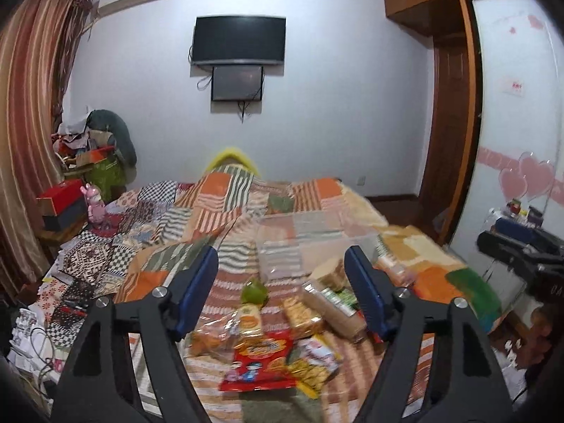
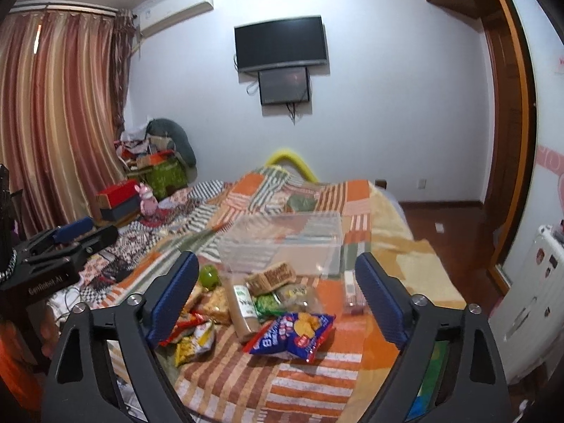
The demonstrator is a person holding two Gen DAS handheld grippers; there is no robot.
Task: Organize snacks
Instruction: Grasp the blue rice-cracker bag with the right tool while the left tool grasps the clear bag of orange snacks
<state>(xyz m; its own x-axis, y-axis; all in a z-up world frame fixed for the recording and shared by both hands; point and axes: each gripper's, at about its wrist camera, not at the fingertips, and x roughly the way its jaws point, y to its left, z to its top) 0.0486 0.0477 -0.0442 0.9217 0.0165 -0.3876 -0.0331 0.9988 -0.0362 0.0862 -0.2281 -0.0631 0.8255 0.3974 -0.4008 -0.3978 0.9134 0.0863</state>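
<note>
A heap of snack packets lies on the patchwork bed. It includes a red packet (image 1: 262, 361), a yellow packet (image 1: 315, 365), a long biscuit sleeve (image 1: 333, 308) and a green round fruit (image 1: 254, 290). In the right wrist view I see a blue chip bag (image 2: 294, 331), the biscuit sleeve (image 2: 244, 308) and the green fruit (image 2: 208, 276). A clear plastic box (image 2: 282, 243) stands behind the heap; it also shows in the left wrist view (image 1: 310, 243). My left gripper (image 1: 282, 275) is open above the heap. My right gripper (image 2: 276, 282) is open above the heap.
The bed (image 2: 317, 380) has a floor edge on the right (image 2: 458, 232). Boxes and a pink toy (image 2: 148, 201) sit at the left by the curtain (image 2: 60, 112). A white appliance (image 2: 532, 299) stands at the right. The left gripper body (image 2: 53, 257) shows at the left.
</note>
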